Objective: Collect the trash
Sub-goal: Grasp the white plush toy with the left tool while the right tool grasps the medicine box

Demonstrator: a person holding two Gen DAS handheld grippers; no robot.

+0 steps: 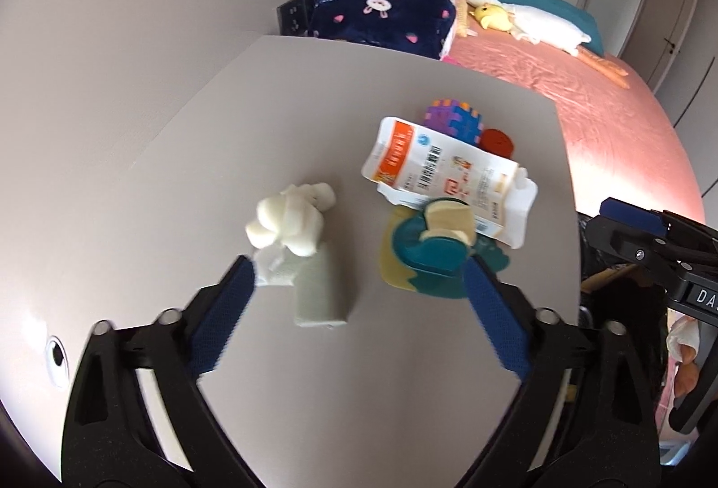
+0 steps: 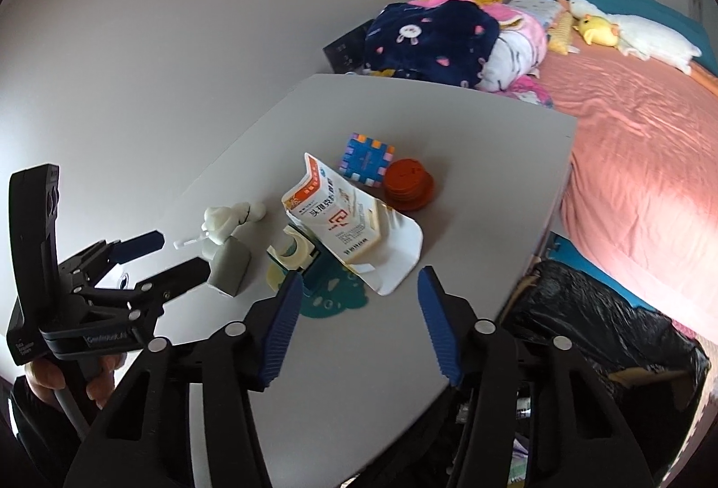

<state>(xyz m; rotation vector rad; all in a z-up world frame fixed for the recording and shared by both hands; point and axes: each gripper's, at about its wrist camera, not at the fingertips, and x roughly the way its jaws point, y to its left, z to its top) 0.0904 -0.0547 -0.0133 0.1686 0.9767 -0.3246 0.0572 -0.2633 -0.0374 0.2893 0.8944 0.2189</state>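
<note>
On bedside table (image 1: pixel 188 156) | crumpled tissue wad (image 1: pixel 289 218) just ahead of left gripper (image 1: pixel 359 277), jaws apart, empty | torn medicine box (image 2: pixel 332 218) ahead of right gripper (image 2: pixel 356 286), unclenched, empty, box long axis diagonal.

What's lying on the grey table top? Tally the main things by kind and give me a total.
Crumpled white tissue wad: 1
Small grey-white carton: 1
Torn white-and-orange cardboard box: 1
Teal-and-cream tape dispenser: 1
Teal-and-yellow flat mat: 1
Multicoloured foam cube: 1
Red round plastic stack: 1
Total: 7
</note>
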